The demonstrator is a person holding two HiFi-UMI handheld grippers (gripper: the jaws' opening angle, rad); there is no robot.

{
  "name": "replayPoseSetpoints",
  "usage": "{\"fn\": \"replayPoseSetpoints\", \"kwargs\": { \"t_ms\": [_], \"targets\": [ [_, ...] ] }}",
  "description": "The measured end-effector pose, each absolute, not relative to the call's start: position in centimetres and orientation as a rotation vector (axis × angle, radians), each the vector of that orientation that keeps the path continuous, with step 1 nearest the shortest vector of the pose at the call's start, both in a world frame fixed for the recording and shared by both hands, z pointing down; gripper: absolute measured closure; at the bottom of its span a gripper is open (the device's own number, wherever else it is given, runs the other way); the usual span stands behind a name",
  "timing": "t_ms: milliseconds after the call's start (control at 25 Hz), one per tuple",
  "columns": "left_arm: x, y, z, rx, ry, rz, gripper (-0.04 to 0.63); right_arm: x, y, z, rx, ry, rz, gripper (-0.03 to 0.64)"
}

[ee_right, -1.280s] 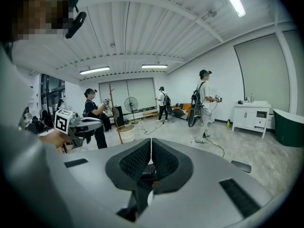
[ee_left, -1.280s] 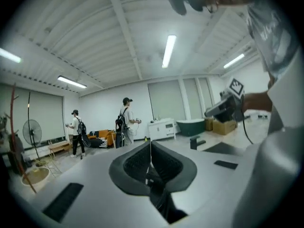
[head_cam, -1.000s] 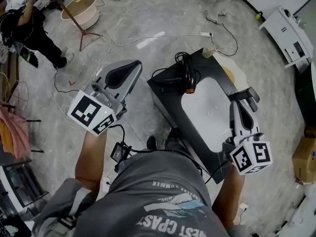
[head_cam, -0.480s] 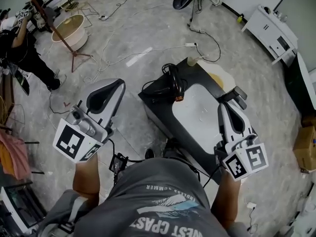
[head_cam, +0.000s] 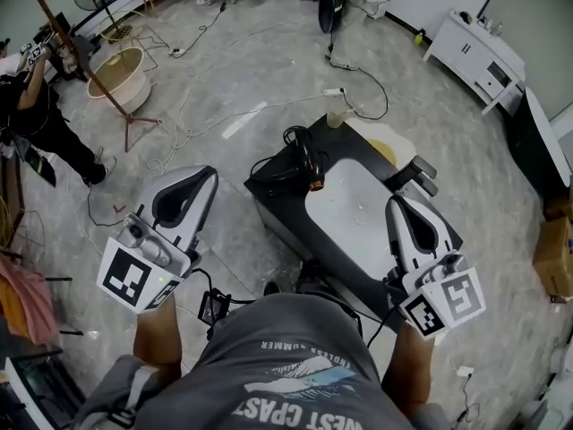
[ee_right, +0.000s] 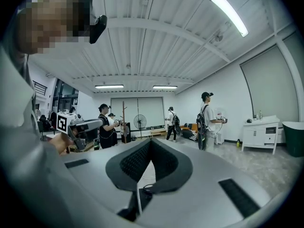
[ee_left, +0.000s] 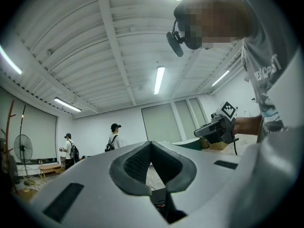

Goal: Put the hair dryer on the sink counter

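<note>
The black hair dryer [head_cam: 307, 165] lies with its coiled cord on the black sink counter [head_cam: 271, 197], just left of the white basin [head_cam: 351, 215]. No gripper touches it. My left gripper [head_cam: 199, 180] is held up left of the counter, over the floor, jaws shut and empty. In the left gripper view its pads [ee_left: 142, 161] meet and point at the ceiling. My right gripper [head_cam: 400, 204] hovers over the counter's right end, also shut and empty. The right gripper view shows its own pads [ee_right: 165, 163] closed together.
A pale cup [head_cam: 335, 117] and a yellowish patch [head_cam: 382, 150] sit at the counter's far end. Cables run across the floor. A round tub on a stand [head_cam: 116, 72], a crouching person [head_cam: 36, 119], a white cabinet [head_cam: 474, 50] and a cardboard box [head_cam: 557, 258] surround the spot.
The head view has drawn back from the counter. My left gripper has sunk lower and leftward, and the right one has shifted slightly left. The hair dryer has stayed on the counter.
</note>
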State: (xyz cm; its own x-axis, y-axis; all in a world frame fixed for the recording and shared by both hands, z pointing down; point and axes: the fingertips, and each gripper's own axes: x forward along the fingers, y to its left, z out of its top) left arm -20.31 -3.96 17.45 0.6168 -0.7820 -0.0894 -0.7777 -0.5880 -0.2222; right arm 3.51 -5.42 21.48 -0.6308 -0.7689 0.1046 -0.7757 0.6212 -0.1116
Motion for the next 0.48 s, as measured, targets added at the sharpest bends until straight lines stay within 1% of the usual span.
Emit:
{"fn": "replayPoseSetpoints", "kwargs": {
  "t_ms": [480],
  "targets": [
    [-19.6,-3.2,18.2,-2.621,1.247,-0.059,0.578,4.3,-3.9,22.0,1.358,-2.774,0.244,0.589]
  ]
}}
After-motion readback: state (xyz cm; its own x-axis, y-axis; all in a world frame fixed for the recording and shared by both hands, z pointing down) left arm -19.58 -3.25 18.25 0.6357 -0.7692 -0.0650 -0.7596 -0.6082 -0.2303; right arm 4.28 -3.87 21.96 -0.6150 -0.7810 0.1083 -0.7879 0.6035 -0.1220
